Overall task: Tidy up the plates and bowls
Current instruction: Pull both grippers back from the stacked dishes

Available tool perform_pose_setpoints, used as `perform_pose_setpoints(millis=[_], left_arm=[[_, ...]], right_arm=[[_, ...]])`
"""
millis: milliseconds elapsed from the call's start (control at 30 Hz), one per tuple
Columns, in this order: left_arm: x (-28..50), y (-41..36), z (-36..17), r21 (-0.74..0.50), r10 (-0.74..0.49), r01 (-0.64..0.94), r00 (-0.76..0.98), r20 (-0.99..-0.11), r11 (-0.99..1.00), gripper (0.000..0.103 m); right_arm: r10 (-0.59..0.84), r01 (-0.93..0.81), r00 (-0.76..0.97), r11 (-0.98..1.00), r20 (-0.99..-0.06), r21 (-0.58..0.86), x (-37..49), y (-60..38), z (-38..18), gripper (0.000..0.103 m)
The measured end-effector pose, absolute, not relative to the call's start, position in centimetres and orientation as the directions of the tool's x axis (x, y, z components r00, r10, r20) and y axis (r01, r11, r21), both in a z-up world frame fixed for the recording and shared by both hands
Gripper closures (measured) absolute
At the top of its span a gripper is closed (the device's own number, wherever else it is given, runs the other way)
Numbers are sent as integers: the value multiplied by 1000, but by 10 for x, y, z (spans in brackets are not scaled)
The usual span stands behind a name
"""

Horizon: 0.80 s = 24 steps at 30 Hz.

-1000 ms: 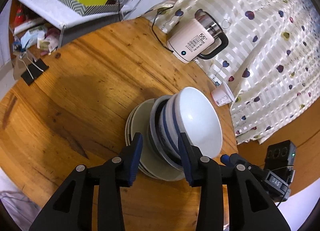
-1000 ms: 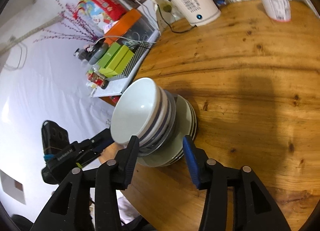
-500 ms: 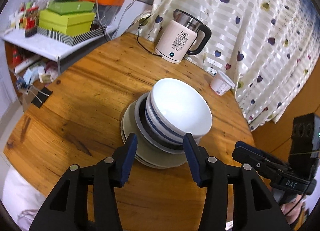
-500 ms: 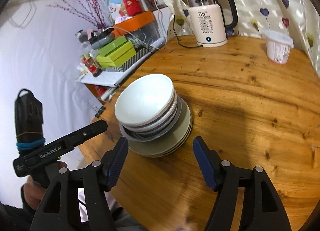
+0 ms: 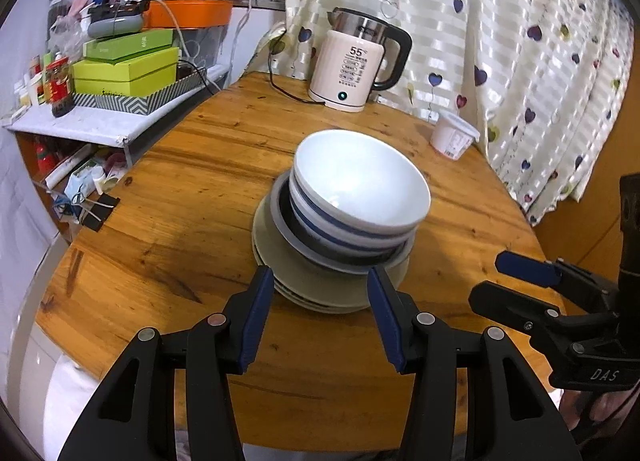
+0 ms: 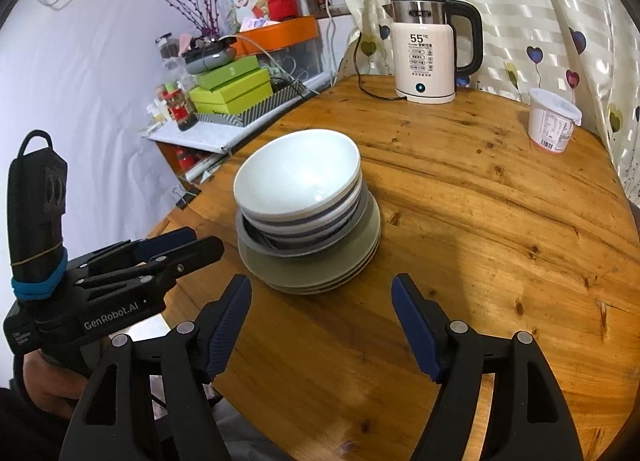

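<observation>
The left gripper [image 5: 320, 317] was open and held nothing — its blue pads [image 5: 260, 313] stood apart, just before the near rim of the pile. The right gripper [image 6: 322, 325] was open wider, also empty, a little back from the same pile. Directly ahead of both stood the stacked bowls [image 5: 356, 197] with blue bands, nested in a grey dish on a stack of plates [image 5: 288, 265], all on the round wooden table [image 6: 500, 221]. Farther ahead was a white electric kettle [image 6: 426, 57] showing 55, and to its right a white plastic tub [image 6: 552, 121] near the curtain [image 5: 500, 21].
</observation>
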<state>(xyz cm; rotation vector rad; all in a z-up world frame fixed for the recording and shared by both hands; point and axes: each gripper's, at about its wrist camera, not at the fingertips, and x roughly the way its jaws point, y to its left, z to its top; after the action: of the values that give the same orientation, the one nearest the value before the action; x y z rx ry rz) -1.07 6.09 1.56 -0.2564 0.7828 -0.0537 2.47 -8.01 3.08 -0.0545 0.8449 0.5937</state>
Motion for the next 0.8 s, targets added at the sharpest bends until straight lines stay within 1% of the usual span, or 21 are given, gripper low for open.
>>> perform_pose_setpoints(millis=[233,333,433,533,667,800], left_arm=[[-8,53,7,-194,-102,-57,691,-716,979,53],[-7,55,4,-204,-110,-56,688,-717,977,53],[-7,54,3,-171,-72,-76,689,-721,982,53],[-7,55,2,-179,-80,-72,692,-718,981,53],[-4,54,-1,-155,-54,-84,691,-721,984,53],[-3,56,-3,-161,-54,-92,687,-725,983,53]], right_arm=[[447,-510,514,845,-732,158,25,-77,22,29],[443,-513,515,845,-734,151,25,-75,20,29],[436,-515,520,846,-734,138,24,-73,18,29],[435,-518,524,845,-732,132,24,-72,17,29],[436,-519,523,844,-732,132,25,-72,15,29],[433,-520,519,844,-737,131,27,-71,13,29]])
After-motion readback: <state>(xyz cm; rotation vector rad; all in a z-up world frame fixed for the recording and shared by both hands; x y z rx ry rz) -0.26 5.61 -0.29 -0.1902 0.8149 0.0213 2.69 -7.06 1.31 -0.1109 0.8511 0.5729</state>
